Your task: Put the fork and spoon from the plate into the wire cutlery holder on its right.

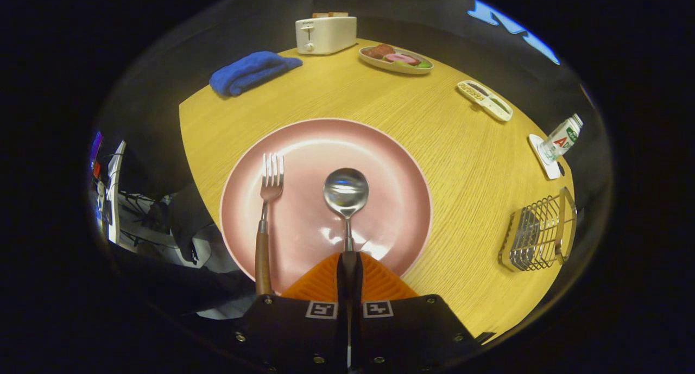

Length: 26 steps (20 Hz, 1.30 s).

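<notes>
Gripper view. Gripper: fingers clenched on the handle of the polished steel spoon, gripped at the tail so the bowl stays free, lying on the round pink plate. Wooden-handled steel fork: left of the spoon, untouched, handle overhanging the rim. Wire cutlery holder: well right of the plate on the round wooden table, awaiting both.

The spoon handle's lower end is hidden between the closed fingers of the gripper, low in the centre. The fork handle's end passes behind the gripper body. At far right, the wire cutlery holder is distorted, its inside unclear.
</notes>
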Each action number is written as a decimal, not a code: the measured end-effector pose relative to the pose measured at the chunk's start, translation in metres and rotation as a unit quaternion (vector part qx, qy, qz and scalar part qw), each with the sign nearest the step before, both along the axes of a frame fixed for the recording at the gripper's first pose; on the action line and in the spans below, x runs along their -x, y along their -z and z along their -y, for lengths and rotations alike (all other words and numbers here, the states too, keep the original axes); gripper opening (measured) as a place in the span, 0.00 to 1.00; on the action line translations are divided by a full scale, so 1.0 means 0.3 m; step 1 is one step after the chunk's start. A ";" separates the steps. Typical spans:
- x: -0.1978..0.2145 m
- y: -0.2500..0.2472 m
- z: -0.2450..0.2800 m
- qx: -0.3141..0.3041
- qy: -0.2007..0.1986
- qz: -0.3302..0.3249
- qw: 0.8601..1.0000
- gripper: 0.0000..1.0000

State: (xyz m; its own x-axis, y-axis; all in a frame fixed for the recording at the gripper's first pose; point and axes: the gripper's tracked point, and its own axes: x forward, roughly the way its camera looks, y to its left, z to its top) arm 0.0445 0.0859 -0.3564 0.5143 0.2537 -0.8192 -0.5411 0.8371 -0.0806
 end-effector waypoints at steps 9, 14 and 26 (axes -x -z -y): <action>-0.013 -0.098 -0.002 -0.104 0.087 0.002 0.991 0.03; -0.069 -0.212 0.040 -0.154 0.136 0.027 0.978 0.03; -0.208 -0.430 0.478 -0.148 0.254 0.098 0.951 0.03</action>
